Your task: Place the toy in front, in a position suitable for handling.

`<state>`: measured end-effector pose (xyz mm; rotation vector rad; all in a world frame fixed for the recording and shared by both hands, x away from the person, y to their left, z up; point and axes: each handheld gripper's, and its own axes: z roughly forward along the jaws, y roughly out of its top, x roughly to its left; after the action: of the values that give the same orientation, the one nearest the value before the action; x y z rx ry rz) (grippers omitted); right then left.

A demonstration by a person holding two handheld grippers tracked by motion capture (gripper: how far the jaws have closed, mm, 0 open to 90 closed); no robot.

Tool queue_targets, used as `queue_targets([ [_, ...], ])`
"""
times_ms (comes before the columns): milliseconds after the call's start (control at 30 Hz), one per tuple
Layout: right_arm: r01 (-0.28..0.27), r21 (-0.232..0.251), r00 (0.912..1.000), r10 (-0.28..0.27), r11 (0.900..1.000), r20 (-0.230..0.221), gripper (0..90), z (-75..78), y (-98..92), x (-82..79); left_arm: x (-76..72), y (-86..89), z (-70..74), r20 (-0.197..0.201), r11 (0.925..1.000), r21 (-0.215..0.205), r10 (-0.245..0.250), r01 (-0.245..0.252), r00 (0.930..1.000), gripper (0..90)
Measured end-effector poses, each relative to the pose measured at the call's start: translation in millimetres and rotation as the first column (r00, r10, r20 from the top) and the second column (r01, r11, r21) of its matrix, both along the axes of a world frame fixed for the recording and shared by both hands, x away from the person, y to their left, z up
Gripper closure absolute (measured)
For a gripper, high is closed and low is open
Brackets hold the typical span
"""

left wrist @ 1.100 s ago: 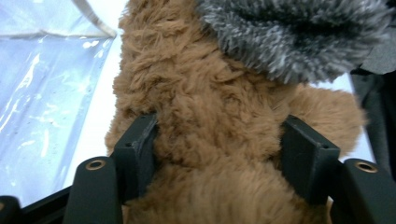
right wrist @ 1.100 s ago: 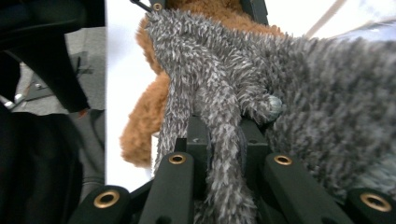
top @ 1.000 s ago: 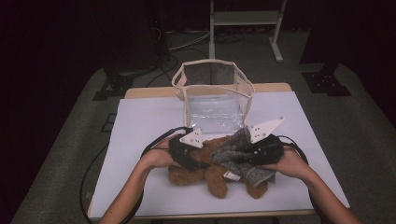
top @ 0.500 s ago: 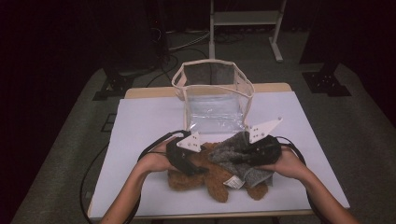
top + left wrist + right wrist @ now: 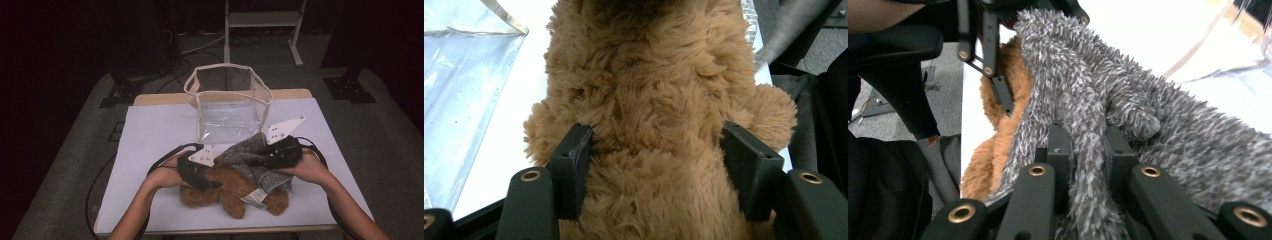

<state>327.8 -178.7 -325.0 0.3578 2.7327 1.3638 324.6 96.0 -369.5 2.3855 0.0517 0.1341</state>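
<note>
My left gripper (image 5: 656, 150) has just been narrowing its jaws, now pressed into the sides of the fluffy brown plush bear (image 5: 659, 90) lying on the white table (image 5: 150, 135). My right gripper (image 5: 1083, 150) pinches the grey fuzzy knit garment (image 5: 1128, 100), lifted slightly higher than before, draped over the bear.

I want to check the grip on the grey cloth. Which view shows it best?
The right gripper view: the right gripper pinches a fold of the grey cloth up close. The high view shows the cloth draped over the teddy, small.
</note>
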Motion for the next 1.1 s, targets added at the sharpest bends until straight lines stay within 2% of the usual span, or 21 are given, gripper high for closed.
queue_targets([
  [100, 0.003, -0.036, 0.9999, -0.003, 0.999, -0.016, 78.2, -11.3, 1.2, 1.9, -0.4, 2.1, 1.7, 0.011, 0.9999, 0.0, 0.015, -0.015, 0.9998, 34.2],
  [267, 0.012, -0.028, 0.9993, -0.013, 1.0, -0.035, 78.2, -19.8, -9.3, -4.4, -3.3, 13.4, 12.0, 0.021, 0.9987, -0.025, 0.046, -0.045, 0.9987, 29.8],
  [367, 0.015, -0.035, 0.9991, -0.016, 0.999, -0.038, 78.2, -22.3, -17.8, -8.8, -3.8, 22.4, 16.2, 0.026, 0.9982, -0.02, 0.057, -0.057, 0.998, 30.6],
  [567, 0.043, -0.081, 0.9988, -0.045, 0.996, -0.02, 78.1, -17.3, -35.8, -13.1, -5.1, 23.6, 7.8, 0.007, 0.9987, -0.014, 0.05, -0.05, 0.9987, 34.1],
  [667, 0.08, -0.068, 0.9968, -0.079, 0.995, 0.01, 78.2, -4.5, -41.6, -9.7, -5.2, 21.3, 5.6, 0.004, 0.999, -0.012, 0.043, -0.043, 0.9991, 34.5],
  [800, 0.074, -0.051, 0.9968, -0.072, 0.996, 0.033, 78.2, 9.9, -29.9, 0.7, -6.1, 20.6, 6.1, 0.011, 0.9996, 0.003, 0.03, -0.03, 0.9995, 35.2],
  [867, 0.061, -0.046, 0.9978, -0.06, 0.997, 0.029, 78.2, 12.2, -18.8, 6.9, -7.1, 20.9, 5.4, 0.012, 0.9997, 0.004, 0.022, -0.022, 0.9997, 35.5],
  [1000, 0.034, -0.061, 0.9993, -0.033, 0.998, 0.017, 78.2, 6.7, -0.9, 12.6, -7.6, 23.9, 4.6, 0.012, 0.9998, -0.004, 0.022, -0.022, 0.9997, 35.5],
  [1100, 0.03, -0.089, 0.9996, -0.03, 0.996, 0.0, 78.3, -6.3, 0.7, 12.6, -8.3, 28.1, 6.6, 0.011, 0.9991, -0.024, 0.036, -0.035, 0.9993, 34.6],
])
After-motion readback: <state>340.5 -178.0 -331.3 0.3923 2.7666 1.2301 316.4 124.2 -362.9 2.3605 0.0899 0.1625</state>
